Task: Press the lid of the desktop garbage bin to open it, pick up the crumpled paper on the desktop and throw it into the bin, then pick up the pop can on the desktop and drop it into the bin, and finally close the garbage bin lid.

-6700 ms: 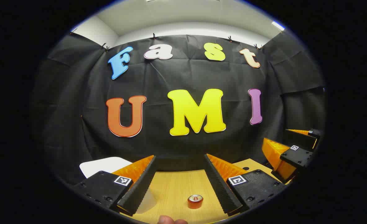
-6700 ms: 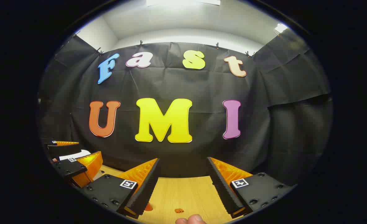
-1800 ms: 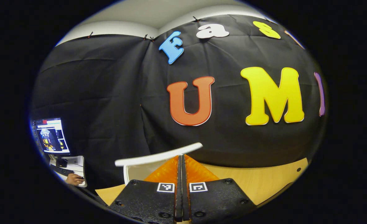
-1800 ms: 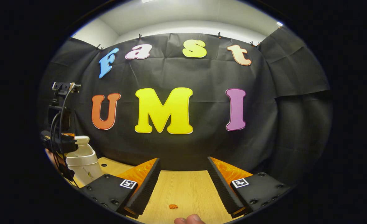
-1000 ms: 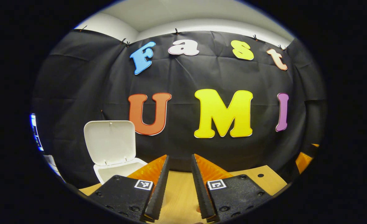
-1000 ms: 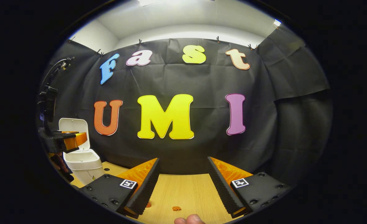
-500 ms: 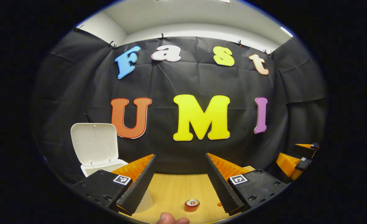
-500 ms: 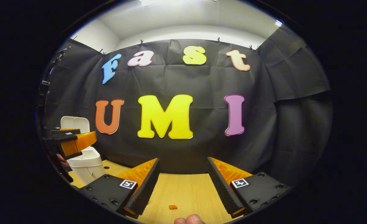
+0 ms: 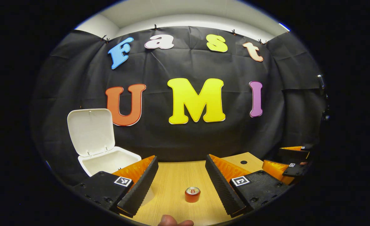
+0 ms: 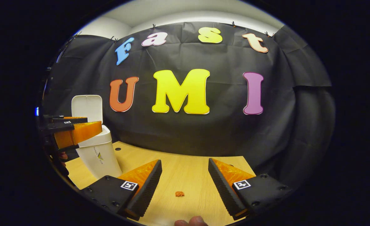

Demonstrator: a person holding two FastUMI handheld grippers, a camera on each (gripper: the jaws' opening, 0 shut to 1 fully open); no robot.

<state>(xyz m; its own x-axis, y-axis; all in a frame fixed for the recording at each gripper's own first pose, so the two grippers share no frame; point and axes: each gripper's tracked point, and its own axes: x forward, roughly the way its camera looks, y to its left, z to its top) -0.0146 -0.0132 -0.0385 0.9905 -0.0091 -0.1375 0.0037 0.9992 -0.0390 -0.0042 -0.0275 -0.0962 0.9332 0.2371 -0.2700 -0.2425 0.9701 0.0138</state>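
Two grippers hang over the wooden desk, each with its fingers spread wide and nothing between them. In the left gripper view, the left gripper looks down on the pop can, which stands upright on the desk between its fingers, touching neither. The white garbage bin stands at the desk's far left corner with its lid swung up and open. The right gripper shows at that view's right edge, above the desk's right side. In the right gripper view, the right gripper is above bare desk with a small orange scrap lying ahead between its fingers; whether this is the crumpled paper I cannot tell. A fingertip shows at the bottom edge.
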